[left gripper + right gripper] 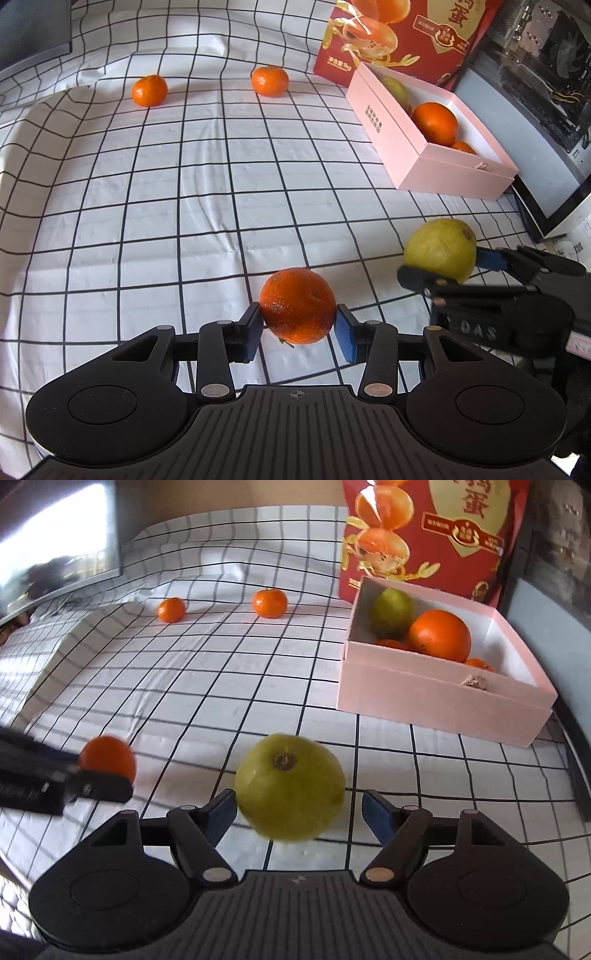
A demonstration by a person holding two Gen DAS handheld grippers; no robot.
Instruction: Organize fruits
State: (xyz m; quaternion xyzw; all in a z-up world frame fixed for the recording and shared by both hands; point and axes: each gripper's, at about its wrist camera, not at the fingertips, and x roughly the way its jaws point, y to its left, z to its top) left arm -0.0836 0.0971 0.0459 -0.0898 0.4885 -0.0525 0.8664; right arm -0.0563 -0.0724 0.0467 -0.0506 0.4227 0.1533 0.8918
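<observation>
Grid cloth (184,184) — orange (297,305) clamped in left jaws, pear (290,785) loose between right.

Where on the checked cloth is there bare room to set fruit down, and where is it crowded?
The free patch is the wide cloth between the two far tangerines, the pink box and the grippers. It is crowded at the near edge around the orange and green fruit, and inside the box.

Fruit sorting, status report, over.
Left gripper shut on orange. Right gripper open around pear. Pink box ahead, path clear.
</observation>
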